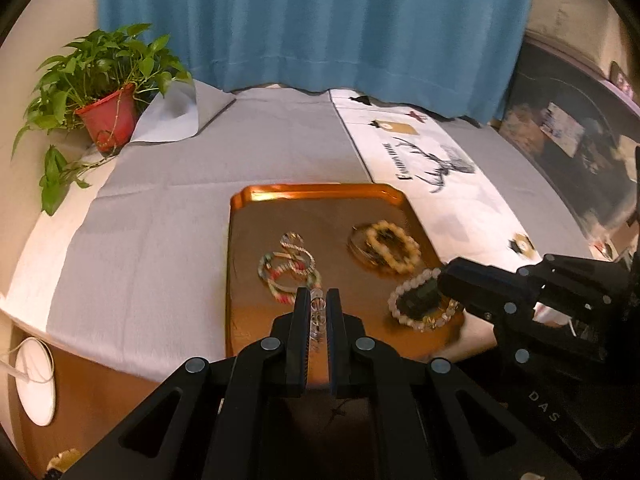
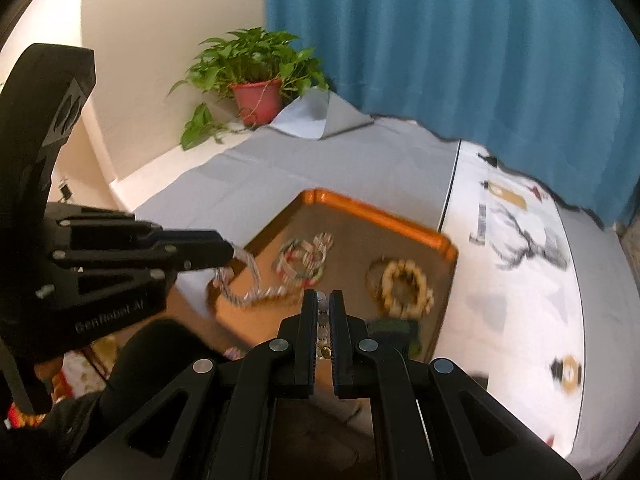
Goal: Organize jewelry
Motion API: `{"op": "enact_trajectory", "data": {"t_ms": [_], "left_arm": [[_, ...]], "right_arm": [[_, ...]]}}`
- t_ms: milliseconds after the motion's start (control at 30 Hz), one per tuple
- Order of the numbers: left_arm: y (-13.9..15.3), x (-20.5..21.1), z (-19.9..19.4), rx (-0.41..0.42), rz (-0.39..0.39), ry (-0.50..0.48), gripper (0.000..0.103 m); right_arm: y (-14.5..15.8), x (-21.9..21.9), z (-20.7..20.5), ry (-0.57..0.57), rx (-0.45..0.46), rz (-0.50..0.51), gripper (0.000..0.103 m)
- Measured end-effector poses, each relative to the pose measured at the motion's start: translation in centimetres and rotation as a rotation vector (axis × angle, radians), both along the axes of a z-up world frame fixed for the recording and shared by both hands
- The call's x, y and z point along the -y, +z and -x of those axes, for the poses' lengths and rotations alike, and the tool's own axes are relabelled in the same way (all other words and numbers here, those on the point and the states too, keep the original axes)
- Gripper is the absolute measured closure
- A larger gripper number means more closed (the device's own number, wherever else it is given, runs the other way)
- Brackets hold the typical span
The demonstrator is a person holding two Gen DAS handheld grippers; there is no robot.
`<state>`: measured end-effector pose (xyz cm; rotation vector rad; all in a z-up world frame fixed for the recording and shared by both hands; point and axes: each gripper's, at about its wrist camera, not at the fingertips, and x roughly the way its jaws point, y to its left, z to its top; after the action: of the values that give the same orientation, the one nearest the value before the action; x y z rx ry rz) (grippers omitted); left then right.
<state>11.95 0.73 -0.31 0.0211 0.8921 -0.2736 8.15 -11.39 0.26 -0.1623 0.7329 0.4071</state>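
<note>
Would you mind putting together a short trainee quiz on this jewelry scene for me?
1. True or false: the left gripper is open and empty.
2. The yellow bead bracelet lies (A) on the grey cloth, (B) in the orange tray, (C) beside the plant.
3. Fill in: the right gripper is shut on a ___.

Key: 1 false, it pinches a clear bead strand. 2 B. 3 pale bead bracelet.
</note>
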Motion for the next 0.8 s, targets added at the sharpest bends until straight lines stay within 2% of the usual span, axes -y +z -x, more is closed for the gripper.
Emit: {"op": "enact_trajectory", "data": {"t_ms": [67,133,167,200,233,267,300,367,467,800], "left_arm": [[-0.6,0.0,-1.5,-0.006,-0.003,0.005,0.097],[-1.3,-0.1,-2.8,-0.01,-0.021,0.025,0.092],[-1.7,-0.3,-3.4,-0.016,-0.035,0.041,0.071],[-2.1,-0.5,-3.8,-0.028,-0.061,0.07,0.029],[-2.4,-0.8,-4.0,-0.032,-0.097,0.119,0.011],[-2.5,-1.1,-3.8,-0.014,-0.114,0.158,0.002],[-2.5,-1.4,-3.3,0.019,-0.106,0.18,0.002],[-2.7,-1.8,-2.5,0.018,-0.072,0.171,0.002],[-2.9,-2.1,-1.2,-0.01,-0.076,0.189,0.002],[-2.1,-1.7,4.2,0.001,-0.062,0.208,0.002]], "right_arm": [[-0.4,-0.2,-1.5,-0.006,-0.006,-0.011,0.097],[-1.3,-0.3,-3.0,-0.018,-0.025,-0.011,0.095],[-1.7,-0.3,-3.4,-0.032,-0.038,0.002,0.092],[-2.2,-0.3,-3.7,-0.044,-0.057,0.018,0.082],[-2.6,-0.3,-3.9,-0.051,-0.076,0.028,0.073],[-3.1,-0.1,-3.9,-0.057,-0.094,0.033,0.049],[-3.5,0.1,-3.5,-0.062,-0.1,0.031,0.035],[-3.9,0.5,-2.7,-0.062,-0.1,0.031,0.034],[-4.4,0.8,-1.1,-0.059,-0.111,0.046,0.034],[-4.3,1.8,3.8,-0.118,-0.093,0.06,0.031]]}}
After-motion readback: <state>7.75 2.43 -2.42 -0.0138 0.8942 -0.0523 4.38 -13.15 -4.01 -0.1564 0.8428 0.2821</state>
